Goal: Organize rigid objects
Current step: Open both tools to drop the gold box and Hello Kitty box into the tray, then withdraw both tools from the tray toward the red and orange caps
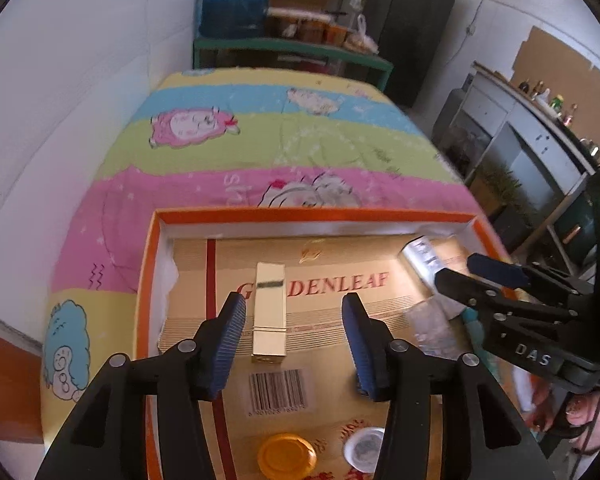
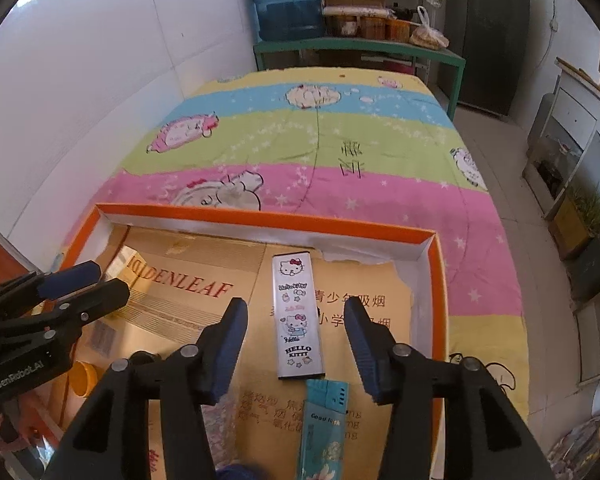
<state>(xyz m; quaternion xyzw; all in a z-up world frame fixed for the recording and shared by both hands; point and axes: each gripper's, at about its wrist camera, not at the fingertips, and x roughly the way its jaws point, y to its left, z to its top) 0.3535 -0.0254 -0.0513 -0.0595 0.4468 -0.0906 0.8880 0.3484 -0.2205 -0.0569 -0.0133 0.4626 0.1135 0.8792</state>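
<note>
An orange-rimmed box (image 1: 312,214) lined with cardboard lies on the bed. In the left wrist view a gold rectangular tube (image 1: 269,312) lies on the cardboard just ahead of my open, empty left gripper (image 1: 294,312), nearer its left finger. A yellow round lid (image 1: 287,456) and a white round lid (image 1: 364,449) lie below it. In the right wrist view a white Hello Kitty case (image 2: 298,316) lies between the fingers of my open, empty right gripper (image 2: 296,316), with a teal lighter-like case (image 2: 323,424) below it. The orange box's rim (image 2: 268,218) also shows in the right wrist view.
The bed has a striped cartoon quilt (image 2: 320,140), with a white wall to its left. A green shelf (image 2: 360,46) with a water jug stands beyond the bed. Cabinets (image 2: 572,128) line the right. Each gripper shows in the other's view: the right one (image 1: 500,280), the left one (image 2: 60,284).
</note>
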